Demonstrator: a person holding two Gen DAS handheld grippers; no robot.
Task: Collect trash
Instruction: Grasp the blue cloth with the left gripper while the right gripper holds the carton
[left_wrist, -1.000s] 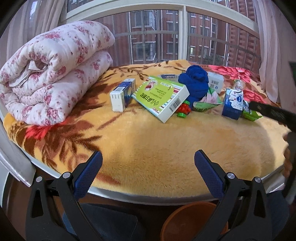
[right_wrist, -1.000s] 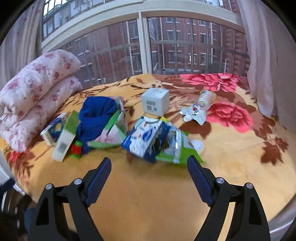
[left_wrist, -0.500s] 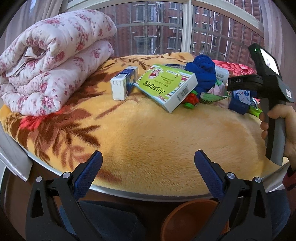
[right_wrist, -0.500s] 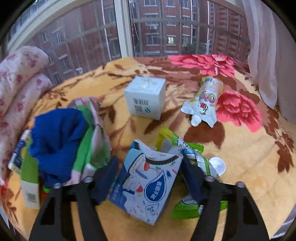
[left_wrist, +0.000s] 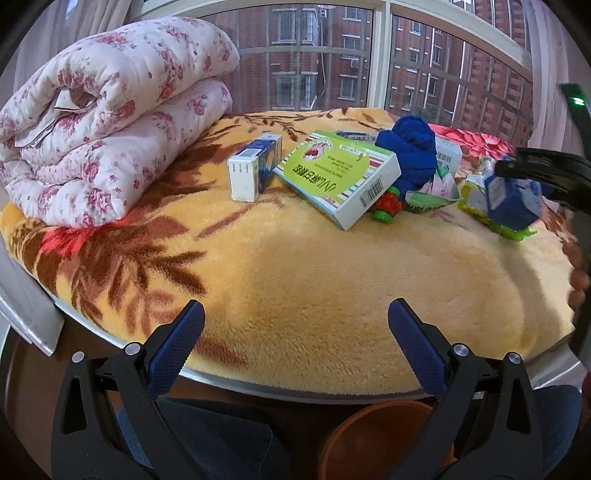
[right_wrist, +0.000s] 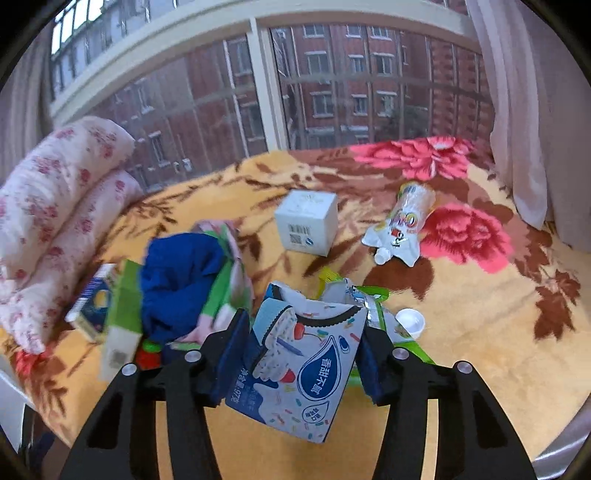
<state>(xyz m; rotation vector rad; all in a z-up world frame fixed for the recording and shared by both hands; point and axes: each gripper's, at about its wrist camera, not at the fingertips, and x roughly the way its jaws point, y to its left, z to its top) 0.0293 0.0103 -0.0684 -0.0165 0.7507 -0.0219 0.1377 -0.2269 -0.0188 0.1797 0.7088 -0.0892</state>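
Note:
My right gripper (right_wrist: 303, 354) is shut on a torn blue and white carton (right_wrist: 303, 373) and holds it over the yellow floral blanket (right_wrist: 461, 369). The carton (left_wrist: 511, 201) also shows at the right in the left wrist view, with the right gripper's arm above it. A green wrapper (right_wrist: 373, 299) lies behind the carton. My left gripper (left_wrist: 295, 343) is open and empty at the blanket's near edge. A green box (left_wrist: 338, 177), a small blue and white box (left_wrist: 253, 171), a blue cloth (left_wrist: 408, 151), a white cube box (right_wrist: 306, 221) and a drink pouch (right_wrist: 400, 225) lie on the blanket.
A folded floral quilt (left_wrist: 99, 122) fills the left of the bed. An orange bin (left_wrist: 373, 439) stands below the bed's near edge. A white cap (right_wrist: 410, 321) lies by the green wrapper. A window and curtains stand behind.
My right gripper has closed on the blue and white carton and lifted it a little. My left gripper has stayed open at the near edge.

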